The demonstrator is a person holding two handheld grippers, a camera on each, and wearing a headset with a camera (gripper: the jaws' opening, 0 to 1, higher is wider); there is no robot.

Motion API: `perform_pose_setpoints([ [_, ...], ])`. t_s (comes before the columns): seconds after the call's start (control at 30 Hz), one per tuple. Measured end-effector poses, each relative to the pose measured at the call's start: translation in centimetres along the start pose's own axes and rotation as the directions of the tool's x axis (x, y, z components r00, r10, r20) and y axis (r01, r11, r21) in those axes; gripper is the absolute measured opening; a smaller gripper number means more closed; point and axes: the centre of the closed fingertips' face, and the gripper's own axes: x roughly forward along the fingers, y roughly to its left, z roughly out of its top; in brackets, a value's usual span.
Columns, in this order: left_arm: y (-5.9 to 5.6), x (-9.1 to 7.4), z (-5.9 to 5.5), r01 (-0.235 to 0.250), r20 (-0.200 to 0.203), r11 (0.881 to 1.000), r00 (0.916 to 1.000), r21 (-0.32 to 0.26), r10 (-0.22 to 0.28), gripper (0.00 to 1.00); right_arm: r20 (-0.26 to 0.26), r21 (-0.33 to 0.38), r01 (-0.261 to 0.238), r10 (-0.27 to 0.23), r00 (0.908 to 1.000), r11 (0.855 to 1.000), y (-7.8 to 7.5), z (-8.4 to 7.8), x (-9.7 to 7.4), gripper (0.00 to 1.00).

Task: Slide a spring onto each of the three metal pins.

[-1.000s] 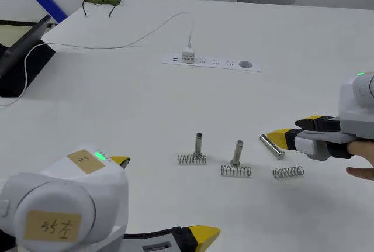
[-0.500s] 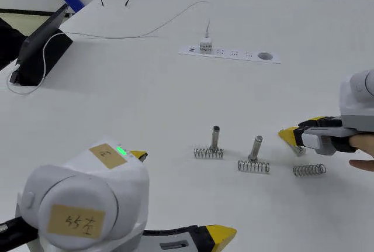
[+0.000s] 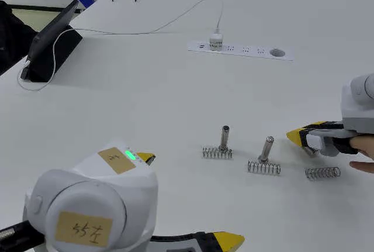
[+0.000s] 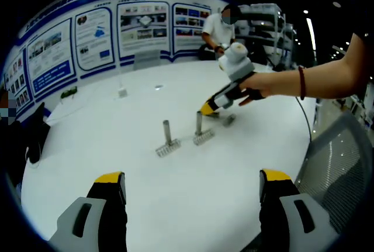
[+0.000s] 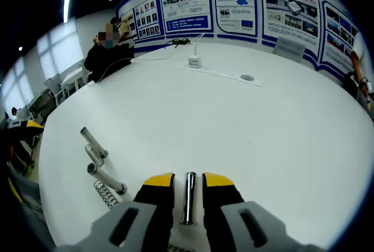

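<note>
Fingers (image 5: 159, 183) of my right gripper (image 5: 188, 179) sit narrowed around the lying pin (image 5: 190, 196), contact unclear, the pin mostly hidden in the head view near a loose spring (image 3: 322, 173); those of my left gripper (image 4: 193, 179) gape wide, empty.

We hold left gripper (image 4: 193, 177) jaws wide apart; right gripper (image 5: 189, 178) jaws narrowly apart, straddling a pin (image 5: 189, 202).

The head view looks down across the desk (image 3: 146, 88) from its near edge; both gripper views skim low from opposite sides, sharing the standing pins (image 3: 225, 137).
</note>
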Motion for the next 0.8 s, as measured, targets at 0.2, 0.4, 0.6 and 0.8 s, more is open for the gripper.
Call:
perform_pose_setpoints([
  [0.2,0.00,-0.01,-0.08,0.000,-0.005,1.000,1.0000,0.002,0.000,0.96,-0.009,0.005,0.009,-0.009,0.9999,1.000,-0.13,-0.20,0.35,0.17],
  [0.4,0.01,-0.04,-0.09,-0.001,-0.007,1.000,1.0000,0.004,0.001,0.96,-0.020,-0.006,0.034,-0.034,0.9992,0.999,-0.14,-0.26,0.40,0.13],
  [0.6,0.10,-0.10,-0.06,-0.004,-0.005,1.000,1.0000,0.000,0.004,0.95,-0.030,-0.014,0.040,-0.040,0.9987,0.999,-0.14,-0.20,0.54,0.10],
  [0.8,0.13,-0.14,0.01,-0.009,-0.006,1.000,0.9999,0.018,0.009,0.95,-0.035,0.052,0.053,-0.052,0.9980,0.997,-0.50,-0.21,0.46,0.09],
])
